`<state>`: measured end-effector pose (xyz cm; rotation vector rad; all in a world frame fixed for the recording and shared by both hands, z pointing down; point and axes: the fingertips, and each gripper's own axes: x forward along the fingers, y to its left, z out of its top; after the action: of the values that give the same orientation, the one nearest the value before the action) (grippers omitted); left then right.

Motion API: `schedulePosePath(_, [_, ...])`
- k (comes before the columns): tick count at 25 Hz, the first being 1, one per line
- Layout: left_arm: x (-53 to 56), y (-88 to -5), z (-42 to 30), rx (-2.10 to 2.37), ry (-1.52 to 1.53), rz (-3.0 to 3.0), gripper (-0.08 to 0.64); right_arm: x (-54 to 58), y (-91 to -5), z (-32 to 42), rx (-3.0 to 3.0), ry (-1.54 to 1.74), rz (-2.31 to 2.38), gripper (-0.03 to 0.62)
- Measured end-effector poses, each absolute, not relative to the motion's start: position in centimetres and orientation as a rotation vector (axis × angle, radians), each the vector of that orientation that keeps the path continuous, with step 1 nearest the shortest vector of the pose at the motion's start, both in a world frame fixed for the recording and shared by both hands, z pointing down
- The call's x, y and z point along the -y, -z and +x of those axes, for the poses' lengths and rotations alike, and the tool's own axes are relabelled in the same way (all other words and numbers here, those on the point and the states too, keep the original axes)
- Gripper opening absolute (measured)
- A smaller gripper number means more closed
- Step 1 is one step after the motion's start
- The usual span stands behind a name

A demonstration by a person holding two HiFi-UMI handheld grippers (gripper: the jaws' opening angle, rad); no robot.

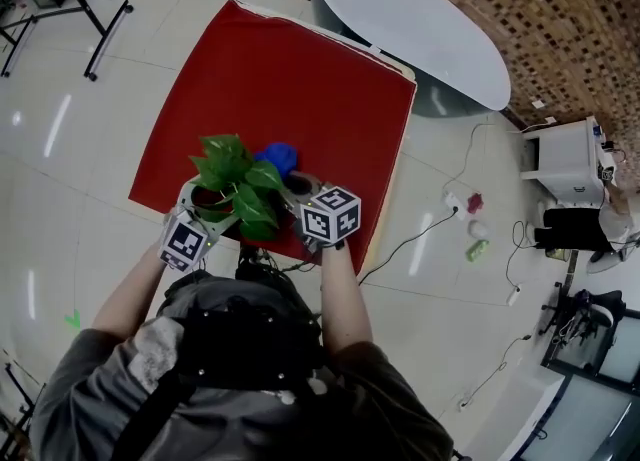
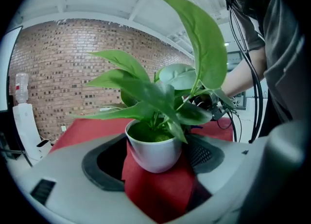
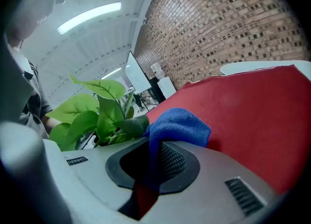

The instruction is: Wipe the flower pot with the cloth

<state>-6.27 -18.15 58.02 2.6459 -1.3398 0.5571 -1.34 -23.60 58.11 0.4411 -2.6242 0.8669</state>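
On the red-covered square table (image 1: 300, 69), the small white round flower pot (image 2: 154, 152) stands between the left gripper's (image 2: 154, 165) wide-apart, not yet pressing jaws, and the right gripper (image 3: 153, 162) pinches the soft blue cloth (image 3: 180, 128) nearby, so wiping seems about to start: steady the pot, then press cloth against its wall.

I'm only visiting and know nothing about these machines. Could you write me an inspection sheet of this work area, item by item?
Surface: square table under a red cover.
Job's things: white flower pot holding a leafy plant, close to the table's near edge; blue cloth beside it.
Clutter: nothing seen on the table; a few small items on the floor to the right.
Grippers: left tongs open, with the pot between the jaws; right tongs shut on the cloth.
Cables: a white cable trails over the floor right of the table.
Surroundings: pale tiled floor, white oval table, brick wall.
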Motion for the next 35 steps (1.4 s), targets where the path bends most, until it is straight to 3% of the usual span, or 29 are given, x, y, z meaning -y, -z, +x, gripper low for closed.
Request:
schedulePosePath(11, [19.4, -58.1, -6.0, 1.284, -0.600, 2.657, 0.416, 24.8, -62.3, -1.7, 2.421, -0.496, 0.379, 0.061])
schedulePosePath(24, [17.7, -58.5, -8.7, 1.068, -0.752, 2.752, 0.433, 23.3, -61.3, -1.9, 2.457, -0.597, 0.601, 0.061])
schedulePosePath(29, [16.3, -59.5, -11.2, 1.255, -0.725, 2.582, 0.433, 23.8, -60.9, -1.9, 2.446, -0.615, 0.675, 0.061])
schedulePosePath(35, [16.1, -59.6, -8.4, 1.455, -0.626, 2.479, 0.453, 23.5, -61.0, -1.7, 2.443, -0.648, 0.716, 0.061])
